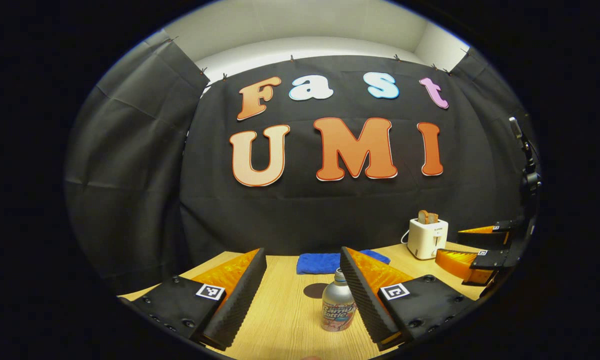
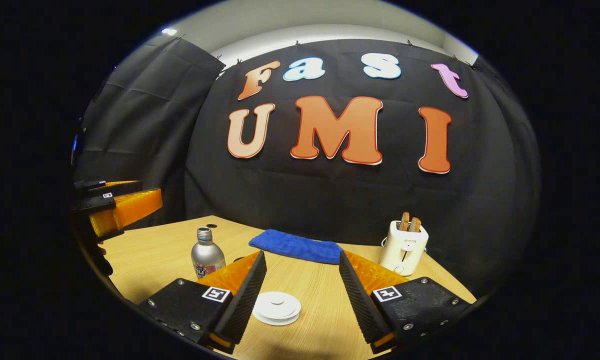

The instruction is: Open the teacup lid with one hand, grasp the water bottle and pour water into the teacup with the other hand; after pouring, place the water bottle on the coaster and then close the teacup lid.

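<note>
Left gripper (image 1: 302,280), jaws wide, frames the bottle (image 1: 338,306) at lower centre of the left gripper view, dark round coaster (image 1: 315,290) just behind. Right gripper (image 2: 300,280), jaws wide, frames the white teacup lid (image 2: 277,307) low in the right gripper view. The bottle, smooth rounded metal, probably slippery and stiff; grip its labelled body. The lid's small knob suits a pinch, likely fragile.

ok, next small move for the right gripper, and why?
Probably lower the right gripper, jaws open, straight down over the white teacup lid and close on its knob. The lid still sits on the cup between the fingers, untouched, and the left gripper is open beside the water bottle, so pouring has to wait for the lid.
</note>
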